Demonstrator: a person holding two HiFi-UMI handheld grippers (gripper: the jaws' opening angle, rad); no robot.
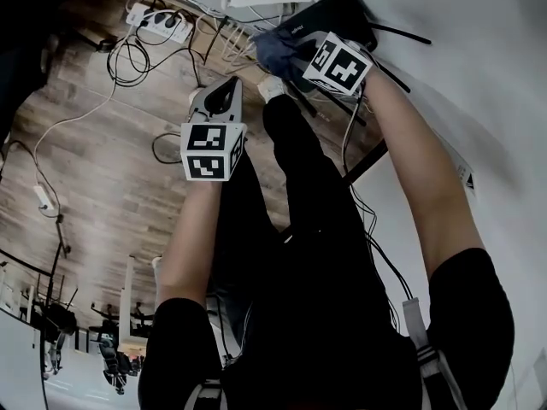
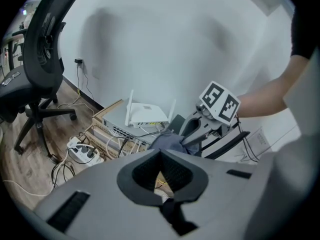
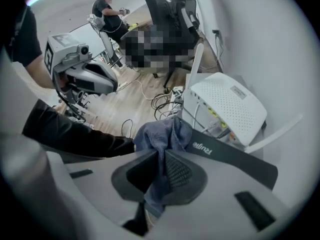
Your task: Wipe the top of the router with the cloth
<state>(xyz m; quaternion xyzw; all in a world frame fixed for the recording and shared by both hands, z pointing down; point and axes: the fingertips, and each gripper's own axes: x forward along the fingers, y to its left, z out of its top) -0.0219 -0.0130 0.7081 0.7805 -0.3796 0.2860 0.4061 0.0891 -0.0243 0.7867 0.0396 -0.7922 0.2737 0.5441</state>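
Observation:
A black router (image 1: 342, 11) with thin antennas lies on the floor by the white wall; its top (image 3: 230, 156) shows in the right gripper view. My right gripper (image 3: 164, 151) is shut on a blue-grey cloth (image 3: 160, 134), which bunches at the router's near end (image 1: 275, 49). The right gripper (image 1: 292, 56) hangs just over that end. My left gripper (image 1: 229, 84) is held to the left of it, above the floor, shut with nothing in it (image 2: 161, 151). From the left gripper view the cloth (image 2: 167, 141) and the right gripper (image 2: 192, 134) lie straight ahead.
A white router (image 3: 227, 106) sits on a grey network switch (image 2: 117, 126) just beyond the black one. A power strip (image 1: 158, 24) and loose cables (image 1: 128, 62) lie on the wood floor. An office chair (image 2: 35, 59) stands at the left. My legs (image 1: 299, 195) stretch below.

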